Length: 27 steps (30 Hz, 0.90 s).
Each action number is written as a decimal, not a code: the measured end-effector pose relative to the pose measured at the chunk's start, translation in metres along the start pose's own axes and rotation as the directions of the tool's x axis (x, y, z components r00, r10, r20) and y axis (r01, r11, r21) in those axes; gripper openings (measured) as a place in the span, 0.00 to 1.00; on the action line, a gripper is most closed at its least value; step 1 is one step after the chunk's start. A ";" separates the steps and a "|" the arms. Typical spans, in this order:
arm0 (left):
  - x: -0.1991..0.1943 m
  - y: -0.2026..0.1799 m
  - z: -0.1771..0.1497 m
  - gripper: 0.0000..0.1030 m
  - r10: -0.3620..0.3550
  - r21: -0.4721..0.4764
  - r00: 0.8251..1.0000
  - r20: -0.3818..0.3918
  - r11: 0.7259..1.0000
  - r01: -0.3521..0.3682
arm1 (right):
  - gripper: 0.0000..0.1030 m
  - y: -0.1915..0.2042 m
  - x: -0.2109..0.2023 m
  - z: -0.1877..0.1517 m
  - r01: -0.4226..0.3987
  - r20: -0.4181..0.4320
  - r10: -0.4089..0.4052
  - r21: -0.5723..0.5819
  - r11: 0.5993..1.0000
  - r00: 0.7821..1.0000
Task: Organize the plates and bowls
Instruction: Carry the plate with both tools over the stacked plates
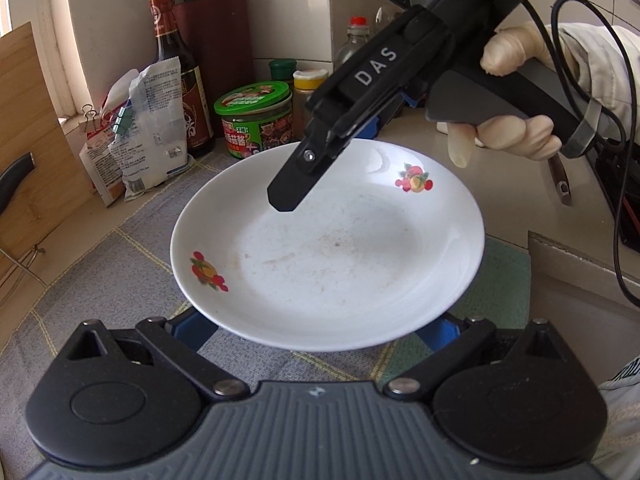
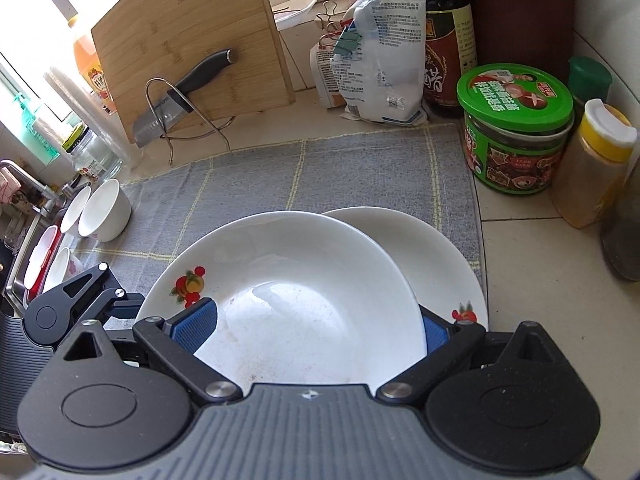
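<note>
A white plate with fruit decals point(image 1: 328, 248) fills the middle of the left wrist view, held above a grey checked mat point(image 1: 100, 280). My right gripper point(image 1: 304, 172) reaches in from the upper right, one finger over the plate's far rim. In the right wrist view its blue pads point(image 2: 196, 326) sit on either side of that plate's rim point(image 2: 288, 292), tilted over a second white plate point(image 2: 436, 256) lying on the mat point(image 2: 320, 168). My left gripper point(image 1: 320, 332) has its blue pads under the plate's near edge; its fingertips are hidden.
Several white bowls point(image 2: 104, 212) stand at the mat's left edge by the sink. A cutting board point(image 2: 188, 52) and knife point(image 2: 180, 96) lean at the back. A green-lidded jar point(image 2: 516, 128), sauce bottle point(image 2: 444, 32), spice jars point(image 2: 596, 160) and clipped bags point(image 2: 380, 52) crowd the back right.
</note>
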<state>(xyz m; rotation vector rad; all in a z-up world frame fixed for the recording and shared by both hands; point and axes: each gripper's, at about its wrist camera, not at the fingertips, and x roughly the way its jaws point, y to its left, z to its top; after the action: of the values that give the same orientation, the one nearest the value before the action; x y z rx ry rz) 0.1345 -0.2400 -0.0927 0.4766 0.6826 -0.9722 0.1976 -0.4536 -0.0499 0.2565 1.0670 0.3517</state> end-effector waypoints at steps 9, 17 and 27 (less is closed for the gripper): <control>0.007 0.000 0.001 0.99 -0.016 0.007 1.000 -0.010 1.000 0.017 | 0.99 -0.006 -0.001 -0.004 0.010 -0.003 -0.010 0.014 1.000 1.000; 0.010 0.001 0.002 0.99 -0.027 -0.005 0.999 -0.033 1.000 0.027 | 0.99 -0.009 0.002 -0.006 0.010 -0.007 -0.010 0.026 1.000 1.000; 0.014 0.004 0.003 0.98 -0.038 -0.013 0.998 -0.053 0.999 0.037 | 0.99 -0.010 0.009 -0.006 0.032 -0.019 -0.031 0.026 0.999 0.999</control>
<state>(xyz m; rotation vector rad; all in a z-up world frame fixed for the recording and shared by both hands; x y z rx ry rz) 0.1442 -0.2481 -0.1006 0.4818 0.7473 -0.9932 0.1980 -0.4593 -0.0632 0.2598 1.0934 0.3124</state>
